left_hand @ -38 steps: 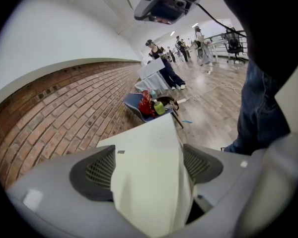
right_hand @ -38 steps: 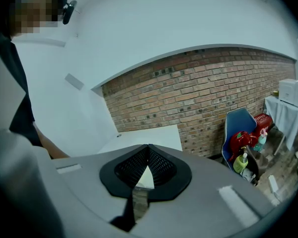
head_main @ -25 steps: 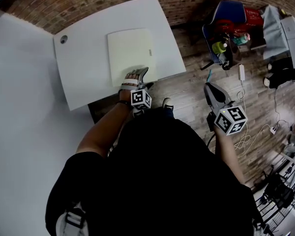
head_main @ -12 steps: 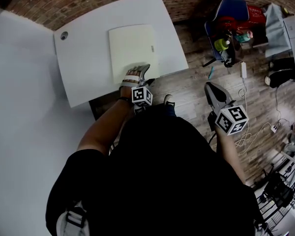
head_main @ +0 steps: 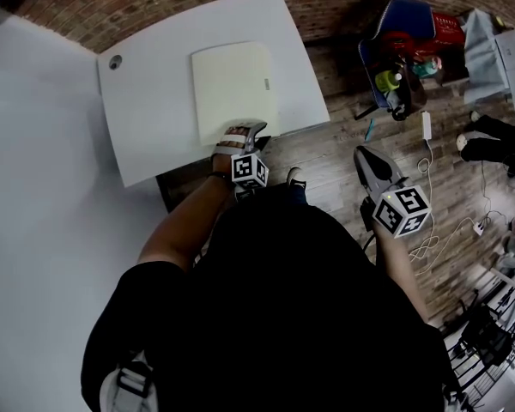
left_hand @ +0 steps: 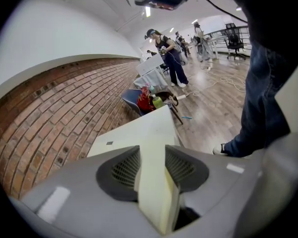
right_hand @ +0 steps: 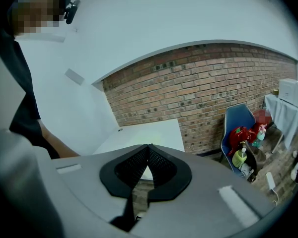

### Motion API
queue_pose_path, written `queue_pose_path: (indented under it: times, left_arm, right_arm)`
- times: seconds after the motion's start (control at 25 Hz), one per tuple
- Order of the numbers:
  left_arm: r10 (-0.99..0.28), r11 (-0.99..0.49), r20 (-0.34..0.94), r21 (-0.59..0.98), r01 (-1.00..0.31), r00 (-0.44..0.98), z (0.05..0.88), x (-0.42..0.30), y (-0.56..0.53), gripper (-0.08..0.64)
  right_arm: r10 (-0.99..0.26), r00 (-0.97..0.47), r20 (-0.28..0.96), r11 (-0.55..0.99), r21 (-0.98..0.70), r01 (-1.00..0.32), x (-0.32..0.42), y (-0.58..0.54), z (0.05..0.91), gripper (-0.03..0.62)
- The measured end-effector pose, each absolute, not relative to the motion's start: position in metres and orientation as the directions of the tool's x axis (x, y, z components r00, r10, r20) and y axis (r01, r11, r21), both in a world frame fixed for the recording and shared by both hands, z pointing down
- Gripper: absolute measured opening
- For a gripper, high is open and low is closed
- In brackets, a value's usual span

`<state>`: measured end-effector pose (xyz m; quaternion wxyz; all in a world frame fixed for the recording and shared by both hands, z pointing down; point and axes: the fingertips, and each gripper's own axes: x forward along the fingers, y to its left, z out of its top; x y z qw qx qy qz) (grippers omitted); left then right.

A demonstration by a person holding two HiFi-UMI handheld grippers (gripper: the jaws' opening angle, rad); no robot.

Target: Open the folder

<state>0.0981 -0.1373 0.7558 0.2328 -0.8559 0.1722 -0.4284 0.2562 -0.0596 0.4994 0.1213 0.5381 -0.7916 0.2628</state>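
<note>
The flat, smooth cream folder point(head_main: 233, 88) is lying on the white tabletop point(head_main: 150, 118). The left hand-held gripper point(head_main: 251, 129), jaws just closing, is pinching its near edge. The right hand-held gripper point(head_main: 366, 158) is hanging pressed together, empty.

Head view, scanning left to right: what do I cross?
Cable grommet → cream folder → right gripper. Left out: the left gripper, whose jaws have just been closing on the folder's near edge, overlaps it.
</note>
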Motion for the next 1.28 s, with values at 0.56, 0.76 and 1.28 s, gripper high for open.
queue_pose_path:
  times: [0.56,0.76,1.28]
  left_arm:
    - [-0.483,-0.846,0.668,-0.523,-0.105,0.566,0.750,0.102,-0.132,0.073]
    - [-0.465,-0.854,0.669,-0.512,-0.094,0.580,0.749,0.102,-0.130,0.058]
    - [-0.500,-0.856,0.605,-0.455,-0.246,0.620,0.692,0.095,-0.137,0.048]
  right_arm:
    - [-0.789,-0.406,0.461,0.304,-0.282,-0.910,0.263,-0.062,0.491,0.002]
    - [-0.788,-0.421,0.449,0.320,-0.284,-0.904,0.261,-0.066,0.490,0.002]
    - [-0.746,-0.506,0.432,0.412,-0.298,-0.861,0.239,-0.089,0.493,0.002]
